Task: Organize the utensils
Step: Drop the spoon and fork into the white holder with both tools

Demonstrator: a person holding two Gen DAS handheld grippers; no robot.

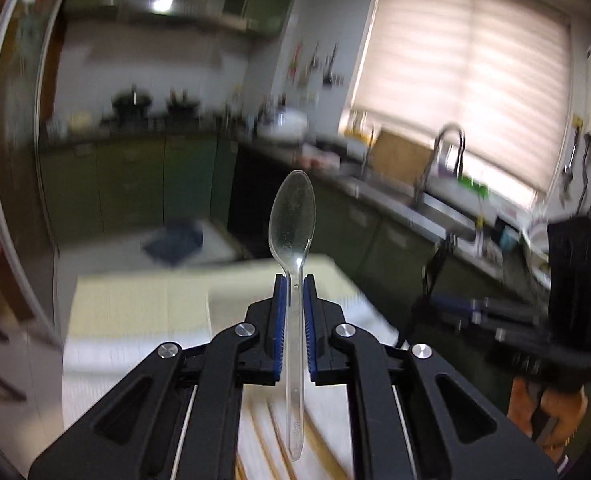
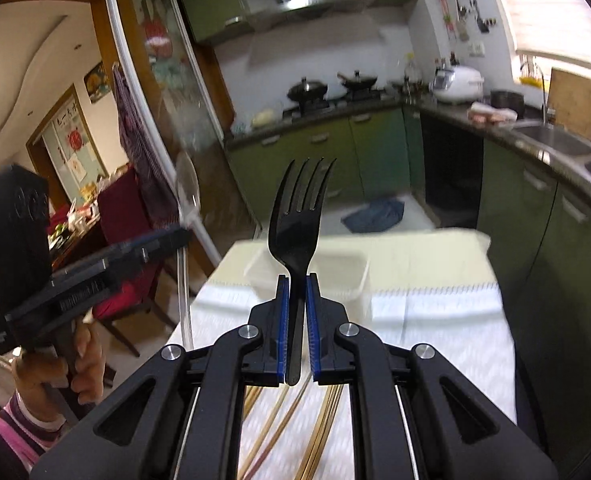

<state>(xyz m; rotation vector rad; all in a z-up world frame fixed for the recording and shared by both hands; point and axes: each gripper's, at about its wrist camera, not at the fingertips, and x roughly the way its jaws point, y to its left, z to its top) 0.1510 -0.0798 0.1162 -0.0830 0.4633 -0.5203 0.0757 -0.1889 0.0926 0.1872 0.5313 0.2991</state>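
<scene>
My left gripper (image 1: pixel 294 282) is shut on the handle of a clear plastic spoon (image 1: pixel 292 216), bowl pointing up and away, well above the table. My right gripper (image 2: pixel 295 280) is shut on a black plastic fork (image 2: pixel 297 216), tines upward. In the right wrist view the left gripper (image 2: pixel 183 236) shows at the left with the clear spoon (image 2: pixel 186 186) sticking up from it. The left wrist view has the right gripper (image 1: pixel 435 300) at the right edge, blurred. Several wooden chopsticks (image 2: pixel 291 420) lie on the white cloth (image 2: pixel 435 320) below the jaws.
A clear plastic container (image 2: pixel 335 272) stands at the far end of the cloth-covered table. Green kitchen cabinets, a sink (image 2: pixel 551 136) and a stove with black pans (image 2: pixel 307 90) line the room beyond. A red chair (image 2: pixel 123 216) stands left of the table. A blue cloth (image 2: pixel 375 212) lies on the floor.
</scene>
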